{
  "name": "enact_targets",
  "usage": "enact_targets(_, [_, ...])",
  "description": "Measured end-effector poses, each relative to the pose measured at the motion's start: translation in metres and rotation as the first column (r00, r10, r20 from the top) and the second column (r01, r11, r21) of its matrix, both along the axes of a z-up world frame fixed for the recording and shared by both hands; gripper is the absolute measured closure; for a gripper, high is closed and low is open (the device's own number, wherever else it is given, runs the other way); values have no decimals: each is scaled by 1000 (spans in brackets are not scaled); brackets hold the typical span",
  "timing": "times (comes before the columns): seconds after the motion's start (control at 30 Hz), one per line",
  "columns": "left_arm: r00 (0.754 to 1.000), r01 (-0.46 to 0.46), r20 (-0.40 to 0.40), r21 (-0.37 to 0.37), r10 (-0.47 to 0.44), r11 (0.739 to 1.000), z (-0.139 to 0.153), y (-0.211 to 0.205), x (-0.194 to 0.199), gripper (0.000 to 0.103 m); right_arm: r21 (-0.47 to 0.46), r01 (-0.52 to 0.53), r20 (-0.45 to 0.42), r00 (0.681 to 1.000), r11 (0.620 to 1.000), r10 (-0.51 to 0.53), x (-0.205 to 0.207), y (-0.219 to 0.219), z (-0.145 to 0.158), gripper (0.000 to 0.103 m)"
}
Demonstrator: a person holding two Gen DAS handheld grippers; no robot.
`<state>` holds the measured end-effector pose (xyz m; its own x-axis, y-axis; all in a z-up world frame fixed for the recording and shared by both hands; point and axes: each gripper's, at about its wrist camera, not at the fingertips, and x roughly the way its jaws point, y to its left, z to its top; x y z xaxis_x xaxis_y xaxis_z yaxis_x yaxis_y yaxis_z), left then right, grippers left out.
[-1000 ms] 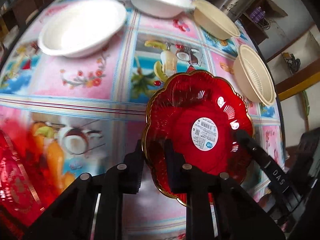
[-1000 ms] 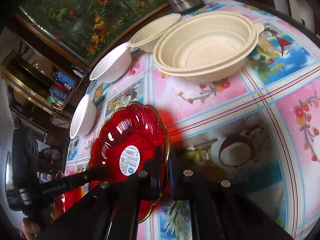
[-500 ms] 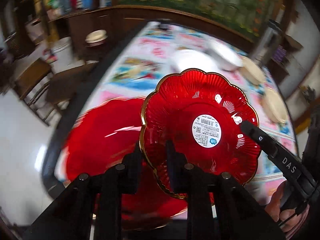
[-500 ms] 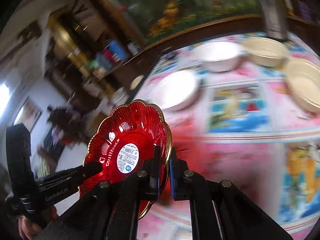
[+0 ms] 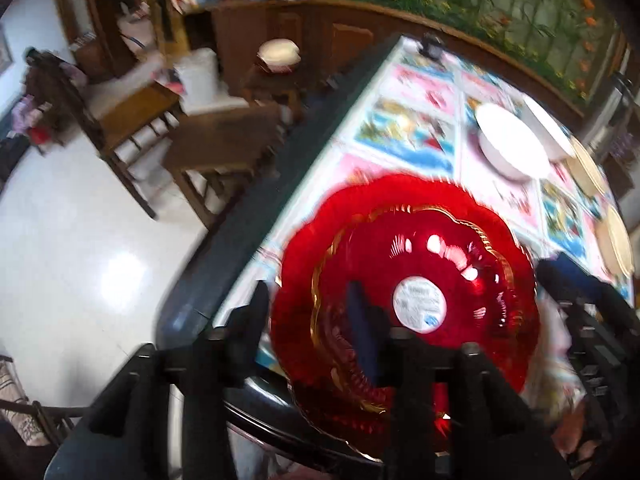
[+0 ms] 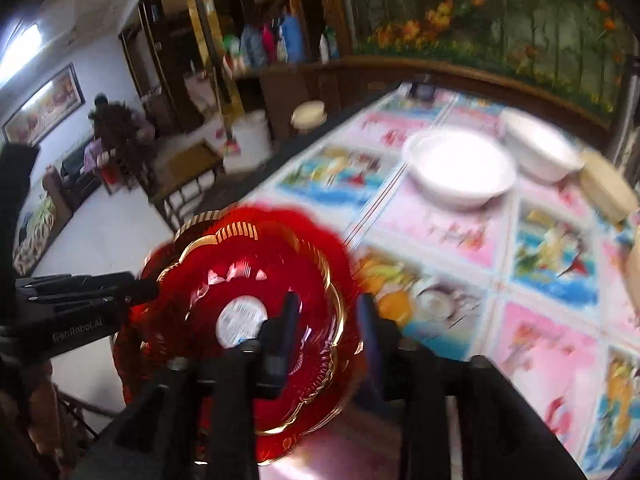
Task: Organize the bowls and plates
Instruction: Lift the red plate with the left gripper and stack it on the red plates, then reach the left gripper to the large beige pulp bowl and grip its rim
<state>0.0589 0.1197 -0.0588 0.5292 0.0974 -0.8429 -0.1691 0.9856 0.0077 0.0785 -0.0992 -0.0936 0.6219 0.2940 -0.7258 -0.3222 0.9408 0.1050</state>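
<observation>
A red glass plate [image 5: 448, 264] with a gold scalloped rim and a white sticker lies over a larger red plate [image 5: 304, 240] at the table's near-left corner. My left gripper [image 5: 310, 312] straddles its left rim with the jaws apart. My right gripper [image 6: 328, 320] straddles the same plate's [image 6: 244, 280] right rim, jaws also apart. Whether the plate rests fully on the one below is blurred. Two white bowls [image 6: 460, 168] and cream bowls [image 5: 616, 240] stand farther along the table.
The table with its pink and blue picture cloth [image 6: 540, 340] ends at a dark edge [image 5: 240, 236] just left of the red plates. Beyond it are wooden chairs [image 5: 216, 148], a white bucket [image 6: 250, 136] and white floor.
Both grippers carried the small red plate from the table's middle to the near-left corner and onto the larger red plate. Both jaws have opened from their grip on the rim.
</observation>
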Motion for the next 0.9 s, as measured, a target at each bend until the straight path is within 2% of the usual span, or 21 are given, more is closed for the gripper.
enact_targets(0.03, [1000,-1,26,19,1,1000,5,-3,1,42,28,24,33,999,999,-25,-2,-13,7,51])
enact_targets(0.13, [996,26,81,40,-29,999,19,-16,-1,40,103,92,79,992,990,-100,-1,-52,19,39])
enact_targets(0.17, [994,50,98,38,-53,998,23,-25,-1,39,116,125,91,987,985,-136,0,-68,19,39])
enact_targets(0.23, [989,92,115,36,-95,995,27,-43,1,31,119,192,103,973,974,-205,5,-96,18,38])
enact_targets(0.33, [974,181,129,41,-184,983,30,-79,1,28,141,278,81,953,950,-291,6,-139,10,38])
enact_targets(0.4, [962,237,127,38,-240,971,30,-102,-1,28,184,327,77,935,927,-345,3,-169,3,38])
enact_targets(0.5, [930,349,101,49,-353,936,26,-145,-5,28,198,409,47,904,891,-426,5,-203,-6,35])
enact_targets(0.57, [907,404,98,73,-410,912,24,-174,-6,28,227,416,56,897,881,-438,3,-215,-2,33])
enact_targets(0.67, [884,445,102,111,-456,888,23,-209,-4,28,209,422,101,888,882,-449,-1,-223,2,29])
enact_targets(0.73, [875,456,123,115,-468,883,25,-225,0,28,206,423,122,883,882,-452,-6,-228,4,28])
enact_targets(0.9, [873,443,165,121,-458,888,26,-256,17,28,210,459,157,856,863,-493,-14,-248,9,25])
